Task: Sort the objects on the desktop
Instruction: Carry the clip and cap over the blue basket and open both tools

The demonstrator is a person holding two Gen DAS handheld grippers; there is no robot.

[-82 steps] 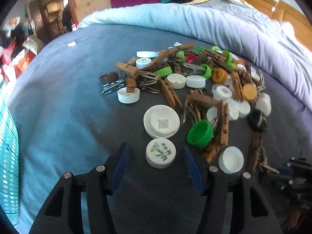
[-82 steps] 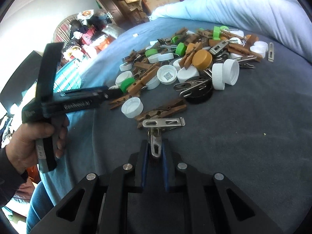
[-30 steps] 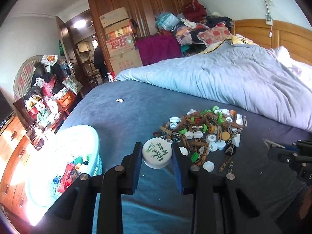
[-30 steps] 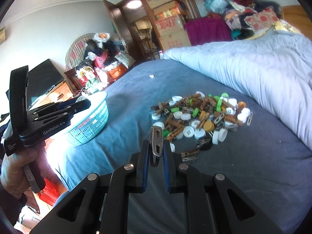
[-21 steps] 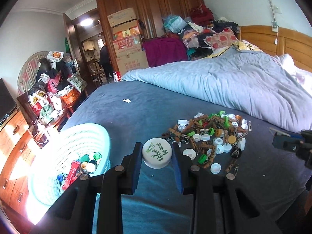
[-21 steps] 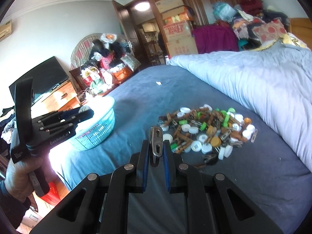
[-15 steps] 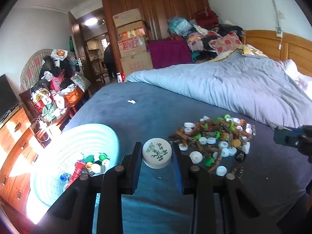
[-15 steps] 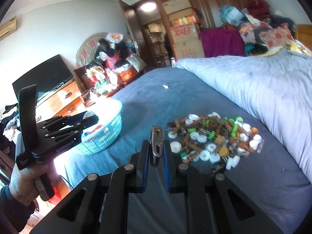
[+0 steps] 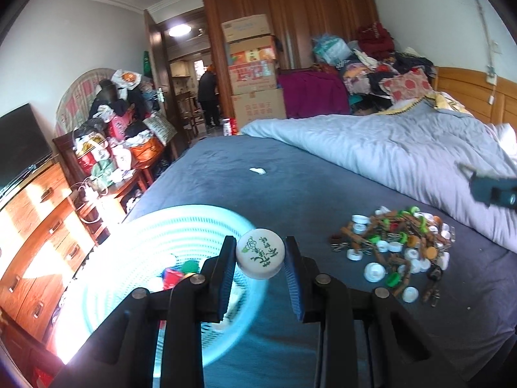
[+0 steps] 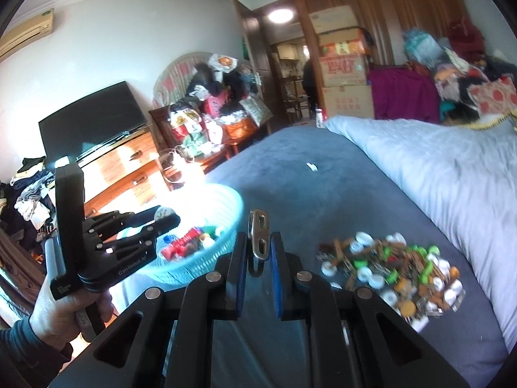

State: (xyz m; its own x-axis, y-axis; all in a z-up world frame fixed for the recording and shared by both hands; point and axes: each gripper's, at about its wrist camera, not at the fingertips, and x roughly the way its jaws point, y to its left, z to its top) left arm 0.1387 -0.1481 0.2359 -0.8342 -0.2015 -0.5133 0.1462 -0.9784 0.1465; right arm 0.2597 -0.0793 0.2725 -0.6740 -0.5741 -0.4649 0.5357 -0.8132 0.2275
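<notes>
- Left gripper (image 9: 260,260): clamped on the cap (image 9: 260,253), above the near rim of the basket (image 9: 181,223).
- Right gripper (image 10: 258,253): pinched narrow on the clip (image 10: 259,238), short of the basket (image 10: 226,223), over the bed (image 10: 323,174).
- Advice for the drop: carry each item past the rim and over the middle before opening; release low so nothing bounces out; one side at a time to avoid a clash.
- Cap: round, white, green plant print and lettering on top, held by its sides, face up.
- Clip: small, silvery metal, slotted, standing upright between the pads.
- Pile (image 9: 397,249) of caps and pegs waits on the bed, well apart from the basket.
</notes>
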